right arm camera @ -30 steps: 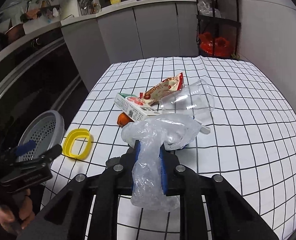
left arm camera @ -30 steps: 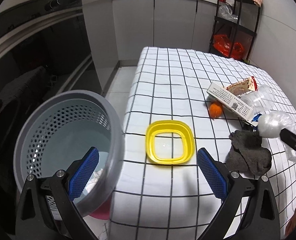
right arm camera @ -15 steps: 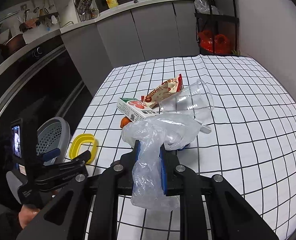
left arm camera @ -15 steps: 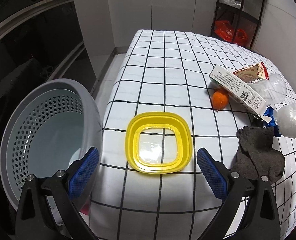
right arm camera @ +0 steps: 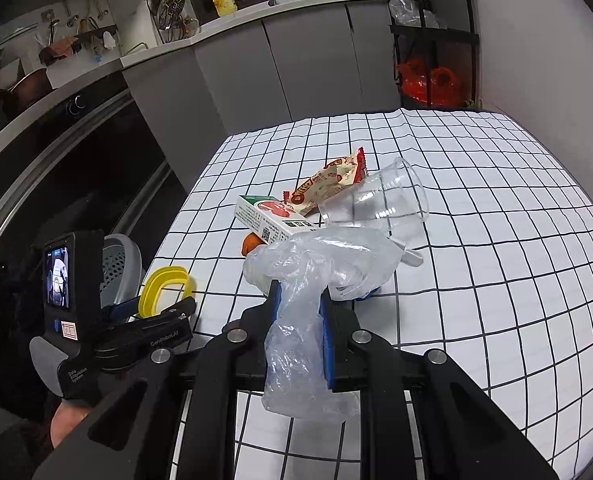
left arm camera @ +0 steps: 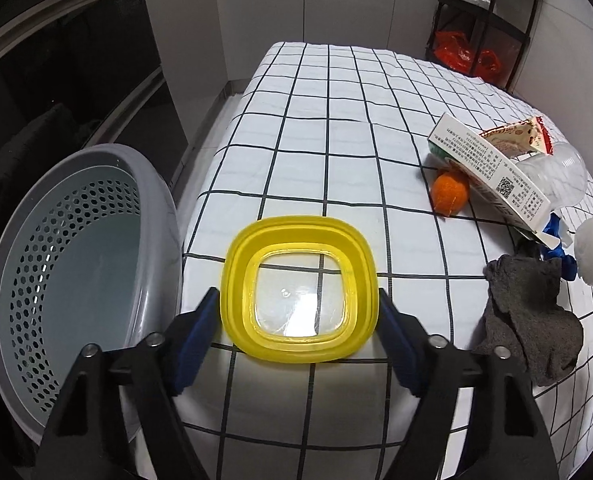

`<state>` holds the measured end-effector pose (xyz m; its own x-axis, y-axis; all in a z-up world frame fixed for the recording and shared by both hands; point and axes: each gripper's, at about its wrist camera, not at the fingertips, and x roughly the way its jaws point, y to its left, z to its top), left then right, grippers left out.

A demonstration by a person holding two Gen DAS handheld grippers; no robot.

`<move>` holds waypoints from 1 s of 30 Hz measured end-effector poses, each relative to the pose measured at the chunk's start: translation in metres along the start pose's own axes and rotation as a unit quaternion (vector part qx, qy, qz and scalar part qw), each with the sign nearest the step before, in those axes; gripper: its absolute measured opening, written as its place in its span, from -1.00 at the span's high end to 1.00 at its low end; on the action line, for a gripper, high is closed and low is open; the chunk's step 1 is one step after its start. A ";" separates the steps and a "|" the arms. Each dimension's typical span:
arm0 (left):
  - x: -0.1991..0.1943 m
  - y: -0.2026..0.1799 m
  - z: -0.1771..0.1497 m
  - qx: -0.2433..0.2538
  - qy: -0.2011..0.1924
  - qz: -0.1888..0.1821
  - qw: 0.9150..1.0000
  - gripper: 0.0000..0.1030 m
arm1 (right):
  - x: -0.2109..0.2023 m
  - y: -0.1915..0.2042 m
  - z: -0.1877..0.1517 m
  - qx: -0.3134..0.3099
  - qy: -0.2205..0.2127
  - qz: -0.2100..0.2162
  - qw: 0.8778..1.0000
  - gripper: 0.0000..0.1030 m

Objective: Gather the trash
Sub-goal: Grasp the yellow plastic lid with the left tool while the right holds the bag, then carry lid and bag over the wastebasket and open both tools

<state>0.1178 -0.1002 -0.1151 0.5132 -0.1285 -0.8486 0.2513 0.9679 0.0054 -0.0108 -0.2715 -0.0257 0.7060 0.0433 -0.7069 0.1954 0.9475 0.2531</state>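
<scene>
- Left hand-held gripper (left arm camera: 298,322): a second ago it hung wide above the desk; it has since come down and forward, and its jaws are closing, one blue pad at each side of the yellow lid (left arm camera: 299,290). The pads stand just beside the rim (whether they already press is not clear).
- Yellow lid: lies flat at the left edge of the desk (left arm camera: 336,100), near the front corner, clear centre showing the checked cloth beneath.
- Grey basket (left arm camera: 76,280): just beyond that left edge, tilted mouth toward the camera, close beside the lid. Judged the destination for the trash.
- Right hand-held gripper (right arm camera: 302,322): unchanged, jaws narrow, clamped on a crumpled clear plastic bag (right arm camera: 316,280) that hangs out below the pads.
- Remaining on the desk, toward its right side: carton (left arm camera: 488,172), snack wrapper (left arm camera: 514,142), clear cup (left arm camera: 556,176), orange object (left arm camera: 450,196), dark cloth (left arm camera: 532,316).
- Reading: the lid pick-up is at the closing stage; the carry to the basket is not yet done (the bag likewise awaits dropping).
</scene>
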 end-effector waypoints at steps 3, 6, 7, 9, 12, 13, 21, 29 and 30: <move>-0.003 0.000 0.000 0.003 -0.004 0.002 1.000 -0.31 | 0.000 0.001 -0.001 -0.003 0.001 0.000 1.000 0.67; -0.010 0.003 0.000 0.001 -0.013 -0.001 1.000 -0.31 | 0.000 0.002 -0.001 -0.004 0.002 -0.001 1.000 0.67; -0.015 0.003 0.000 0.002 -0.020 0.002 1.000 -0.31 | 0.000 0.002 -0.001 -0.004 0.001 -0.001 1.000 0.67; -0.024 0.004 0.001 0.007 -0.035 0.005 0.999 -0.31 | -0.001 0.003 0.000 -0.004 0.000 0.000 1.000 0.67; -0.036 0.004 0.001 0.014 -0.053 0.011 0.998 -0.31 | -0.001 0.005 0.001 -0.005 -0.001 0.001 1.000 0.67; -0.043 0.006 0.001 0.015 -0.061 0.013 0.998 -0.31 | -0.001 0.007 0.001 -0.006 -0.003 0.002 1.000 0.67; -0.081 0.031 0.001 0.015 -0.114 0.041 0.993 -0.31 | 0.006 0.023 0.003 -0.011 -0.002 0.012 1.000 0.67; -0.102 0.085 0.000 -0.015 -0.128 0.064 0.990 -0.31 | 0.017 0.065 0.006 -0.023 0.000 0.045 0.999 0.67; -0.104 0.091 -0.002 -0.018 -0.130 0.066 0.989 -0.31 | 0.019 0.072 0.006 -0.026 0.000 0.050 0.998 0.67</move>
<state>0.0851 0.0017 -0.0273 0.7342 -0.0471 -0.6773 0.1405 0.9865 0.0837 0.0205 -0.2047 -0.0170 0.7200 0.1395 -0.6798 0.0873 0.9536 0.2882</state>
